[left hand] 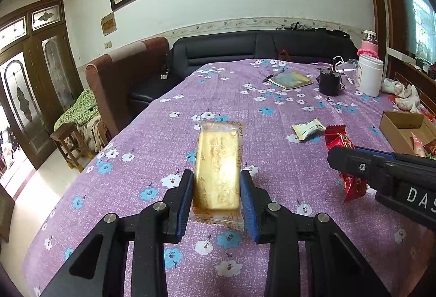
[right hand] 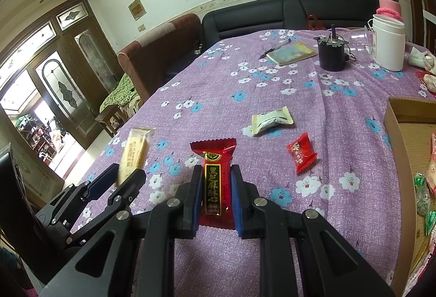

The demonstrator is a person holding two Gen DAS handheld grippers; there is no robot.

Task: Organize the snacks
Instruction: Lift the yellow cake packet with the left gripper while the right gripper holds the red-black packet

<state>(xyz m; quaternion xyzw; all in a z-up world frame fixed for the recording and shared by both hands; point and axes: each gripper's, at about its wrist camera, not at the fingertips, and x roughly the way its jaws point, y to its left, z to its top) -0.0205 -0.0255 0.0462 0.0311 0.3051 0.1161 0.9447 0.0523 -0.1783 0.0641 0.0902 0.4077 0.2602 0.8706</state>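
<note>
Crinkly clear film wraps the yellow cake bar (left hand: 216, 171), and the left gripper (left hand: 216, 204) has its fingers (left hand: 182, 204) clamped across the near end of it, one pad on each long side. The bar is a pale gold slab, oblong, printed with faint lettering, its loose sealed edge sticking out beneath the grip. It looks light and spongy, so I'd judge a hard squeeze would dent it; taking it across the narrow width, as now, seems the sensible hold (the film is glossy and could slide).

The right gripper (right hand: 216, 196) is clenched on a red packet (right hand: 217, 182), a slim sachet with a black panel and gold characters down its middle and crimped, zig-zag ends. Its fingers (right hand: 194, 196) pinch the lower half from both sides. It too should weigh almost nothing, stiff only at the seams, and whatever is inside may be brittle.

Both snacks sit low over the table (right hand: 313, 215), which is covered in a purple cloth with blue and white flowers; whether either is lifted clear I cannot tell. Loose on the cloth lie a white-green packet (right hand: 271, 119) and a small red candy (right hand: 302, 156), near each other. The cardboard box (right hand: 392, 128) at the right edge already holds several wrapped pieces, and I'd guess these two belong there.
</note>
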